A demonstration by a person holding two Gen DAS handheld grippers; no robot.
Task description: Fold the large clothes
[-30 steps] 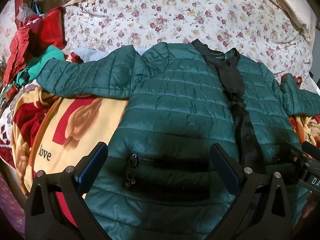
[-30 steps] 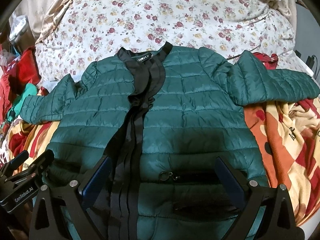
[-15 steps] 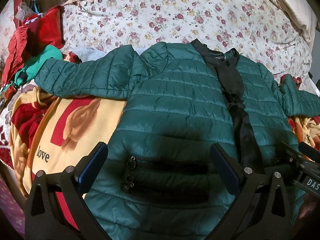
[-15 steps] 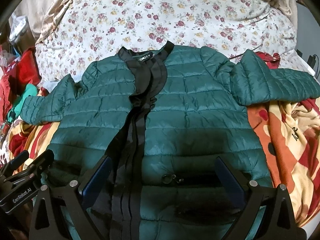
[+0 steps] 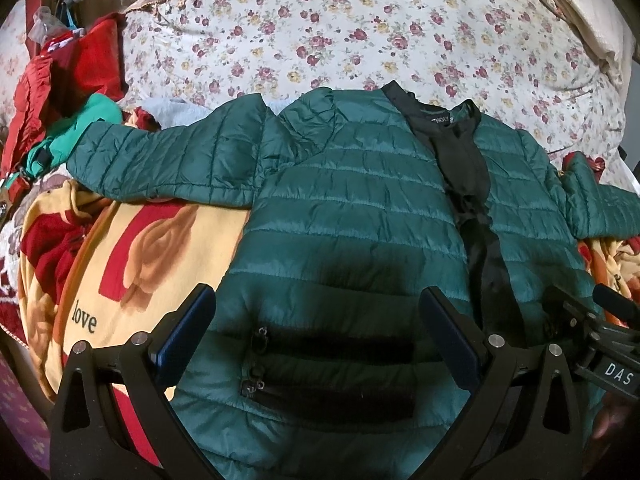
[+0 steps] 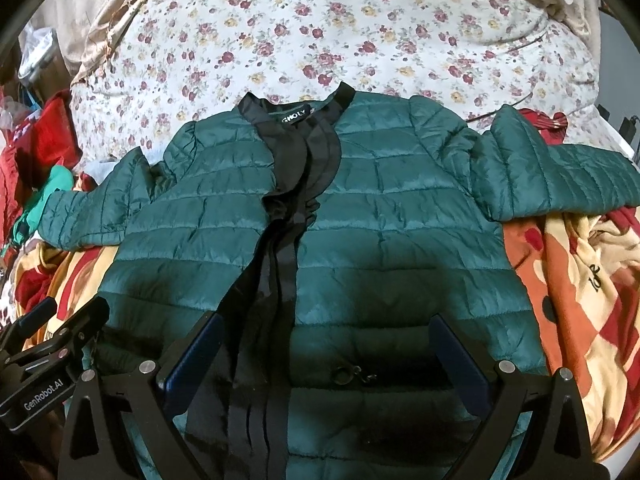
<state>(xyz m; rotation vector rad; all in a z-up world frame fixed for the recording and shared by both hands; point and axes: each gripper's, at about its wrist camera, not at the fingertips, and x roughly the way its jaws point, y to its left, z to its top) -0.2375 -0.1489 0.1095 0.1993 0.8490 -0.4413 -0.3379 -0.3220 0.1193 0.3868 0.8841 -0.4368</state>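
**Jacket spread flat on bed, both grippers open above its hem**

Left wrist view: 1 green quilted jacket [image 5: 352, 216] lies front-up on the blanket [image 5: 132, 264], collar toward the floral sheet [image 5: 360, 24], hem toward the camera, its long axis running away from the lens. 2 sleeves stretch sideways. The left gripper [image 5: 316, 336] hovers over 2 pocket zippers, jaws wide apart, holding nothing.

Right wrist view: the same jacket [image 6: 400, 216], black placket [image 6: 276, 264] running collar to hem. The right gripper [image 6: 324, 352] gapes wide, empty, above 1 zipper pull.

bed: floral sheet [image 5: 360, 40] beyond fingertips | blanket [image 5: 132, 264], yellow-red, left of fingers | red clothes [image 5: 60, 80] far left
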